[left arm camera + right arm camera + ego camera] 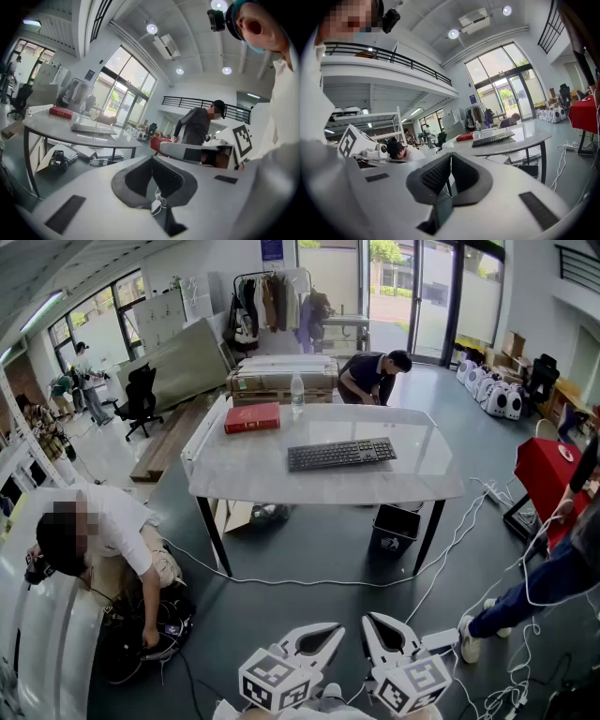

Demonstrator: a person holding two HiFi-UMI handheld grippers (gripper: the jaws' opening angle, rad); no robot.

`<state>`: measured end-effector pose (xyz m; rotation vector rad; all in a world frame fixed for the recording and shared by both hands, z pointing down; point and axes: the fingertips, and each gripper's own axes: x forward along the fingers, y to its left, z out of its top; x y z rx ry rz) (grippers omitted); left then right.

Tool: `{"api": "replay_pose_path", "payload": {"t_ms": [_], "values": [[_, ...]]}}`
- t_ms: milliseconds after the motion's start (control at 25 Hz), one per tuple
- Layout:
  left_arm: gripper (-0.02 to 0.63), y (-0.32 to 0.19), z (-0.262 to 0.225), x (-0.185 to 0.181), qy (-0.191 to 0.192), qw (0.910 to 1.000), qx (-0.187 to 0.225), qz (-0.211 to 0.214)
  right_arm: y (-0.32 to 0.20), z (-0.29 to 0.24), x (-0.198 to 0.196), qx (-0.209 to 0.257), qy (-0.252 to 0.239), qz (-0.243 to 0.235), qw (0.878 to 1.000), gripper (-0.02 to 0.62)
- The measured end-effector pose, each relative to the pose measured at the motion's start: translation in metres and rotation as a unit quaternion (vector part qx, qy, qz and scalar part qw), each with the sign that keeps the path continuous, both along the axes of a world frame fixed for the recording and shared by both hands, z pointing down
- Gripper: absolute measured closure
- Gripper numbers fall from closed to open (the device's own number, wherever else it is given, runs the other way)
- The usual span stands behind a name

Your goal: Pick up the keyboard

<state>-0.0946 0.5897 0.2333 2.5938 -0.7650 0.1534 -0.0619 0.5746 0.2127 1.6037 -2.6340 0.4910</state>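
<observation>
- Well, the keyboard lies flat on the pale counter, right of its middle and well apart from both tools.
- A red book sits toward the counter's far left end, with a clear water bottle just to its right. Any print on the book's cover is too small to read.
- Under the counter stands a black bin, and a white cable trails over the dark floor between the counter and the tools.
- A crouching person is on the floor at the left. A second person bends over behind the counter.
- The left tool and right tool are held low, side by side, and aimed roughly level toward the counter. Both are clenched on nothing.
- Their marker cubes carry black-and-white squares.
</observation>
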Motion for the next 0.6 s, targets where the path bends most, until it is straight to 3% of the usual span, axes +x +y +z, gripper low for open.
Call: {"api": "replay_pose_path", "payload": {"t_ms": [600], "values": [[0.592,-0.024,0.009,0.001,-0.003,0.9999,0.008,-0.015,-0.019,0.005,0.009,0.004,0.018,0.006,1.000,0.565]]}}
